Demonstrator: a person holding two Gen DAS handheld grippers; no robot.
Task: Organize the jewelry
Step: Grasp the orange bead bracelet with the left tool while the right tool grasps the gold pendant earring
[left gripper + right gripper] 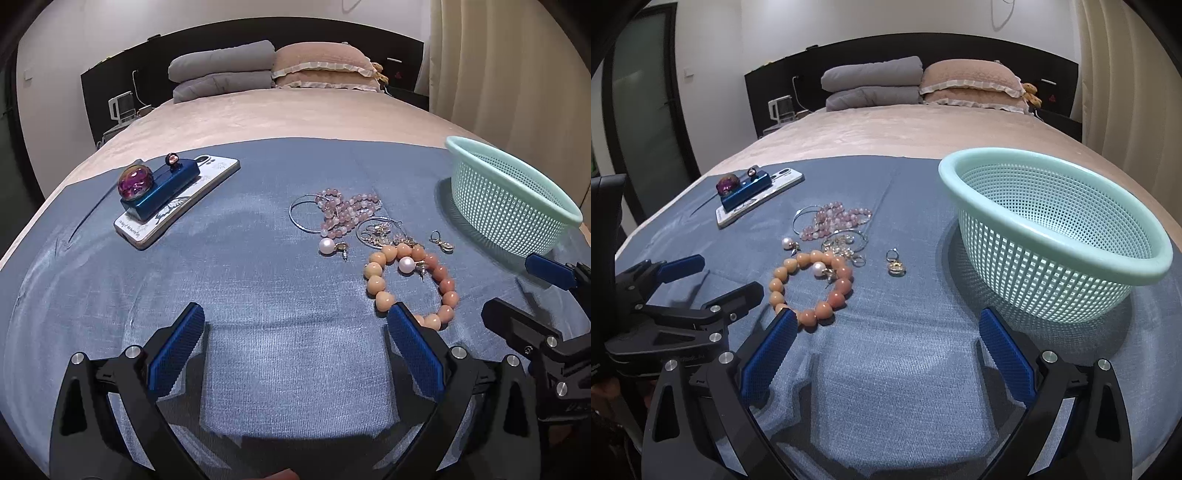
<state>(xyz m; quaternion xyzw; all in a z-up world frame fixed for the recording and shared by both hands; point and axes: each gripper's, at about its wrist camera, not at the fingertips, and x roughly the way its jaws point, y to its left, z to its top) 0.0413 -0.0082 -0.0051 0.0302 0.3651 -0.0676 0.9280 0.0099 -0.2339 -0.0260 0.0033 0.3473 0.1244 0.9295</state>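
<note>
An orange bead bracelet (pixel 447 291) (pixel 812 314) lies on the blue cloth (pixel 258 288) (pixel 905 350), with a pearl earring (pixel 406 265) (pixel 819 268) inside its ring. Behind it are a pink bead bracelet (pixel 345 208) (pixel 834 219), silver hoops (pixel 297 218), a second pearl earring (pixel 327 245) (pixel 786 243), tangled gold earrings (pixel 380 236) (pixel 846 247) and a lone gold earring (pixel 441 242) (pixel 895 264). A mint mesh basket (pixel 509 206) (pixel 1052 236) stands empty at the right. My left gripper (pixel 295 325) is open, its right finger beside the orange bracelet. My right gripper (pixel 886 328) is open, between bracelet and basket.
A white phone (pixel 177 205) (pixel 757 197) carries a blue box (pixel 162 190) (pixel 744 192) with a purple dome and a small ring on top, at the far left of the cloth. Pillows (pixel 273 66) (pixel 923 85) and a dark headboard lie beyond; a curtain (pixel 498 66) hangs right.
</note>
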